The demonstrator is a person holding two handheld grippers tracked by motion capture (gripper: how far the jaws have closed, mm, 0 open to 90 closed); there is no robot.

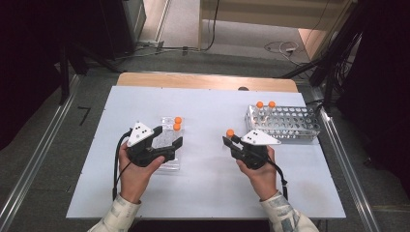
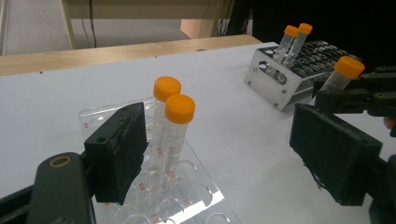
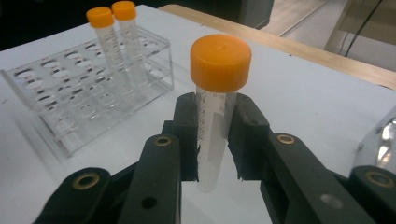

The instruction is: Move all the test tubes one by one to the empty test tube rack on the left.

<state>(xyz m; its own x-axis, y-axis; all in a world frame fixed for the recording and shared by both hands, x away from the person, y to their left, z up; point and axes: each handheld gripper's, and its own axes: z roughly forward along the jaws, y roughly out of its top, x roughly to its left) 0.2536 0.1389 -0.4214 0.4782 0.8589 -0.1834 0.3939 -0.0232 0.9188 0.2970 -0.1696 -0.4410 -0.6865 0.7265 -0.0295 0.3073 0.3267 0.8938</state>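
My right gripper (image 1: pixel 232 141) (image 3: pixel 215 144) is shut on a clear tube with an orange cap (image 3: pixel 218 93) (image 1: pixel 230 133), held upright above the white table. The same tube (image 2: pixel 343 74) shows far right in the left gripper view. My left gripper (image 1: pixel 162 143) (image 2: pixel 224 154) is open beside a clear acrylic rack (image 1: pixel 169 162) (image 2: pixel 182 198) (image 3: pixel 70 107). Two orange-capped tubes (image 1: pixel 177 123) (image 2: pixel 170 126) (image 3: pixel 112 51) stand in that rack, near the left jaw pad. A metal rack (image 1: pixel 287 124) (image 2: pixel 275 84) at the right holds two more capped tubes (image 1: pixel 265 104) (image 2: pixel 292 42).
The white board (image 1: pixel 208 183) lies on a wooden table whose far edge (image 1: pixel 203 81) shows behind it. Bare board lies between the two racks and in front of both hands. Metal rails run along both sides, and cables lie on the floor beyond.
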